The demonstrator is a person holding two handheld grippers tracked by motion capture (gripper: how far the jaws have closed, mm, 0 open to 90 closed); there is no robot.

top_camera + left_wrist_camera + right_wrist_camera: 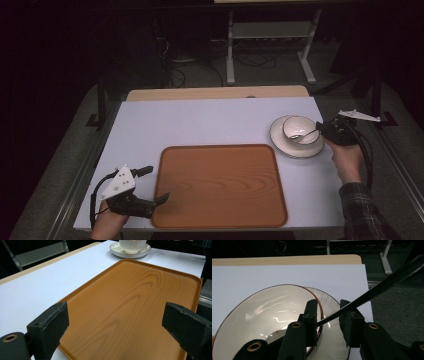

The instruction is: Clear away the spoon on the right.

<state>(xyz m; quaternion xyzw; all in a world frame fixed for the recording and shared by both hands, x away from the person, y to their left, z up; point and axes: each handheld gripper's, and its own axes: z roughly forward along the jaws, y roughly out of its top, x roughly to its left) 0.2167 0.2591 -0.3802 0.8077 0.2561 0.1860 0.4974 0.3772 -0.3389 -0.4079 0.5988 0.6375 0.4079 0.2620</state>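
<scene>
R gripper (328, 322) jaws straddle spoon handle (372, 292); bowl (300, 129) rim, plate (280, 142) close.

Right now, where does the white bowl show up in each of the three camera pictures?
High view: the bowl sits on a plate at the right of the table, by the right gripper.
Left gripper view: the bowl is at the top edge, just past the far end of the tray.
Right gripper view: the bowl lies at lower left, one jaw inside its rim.
Shared landmark: the plate under the bowl.
</scene>
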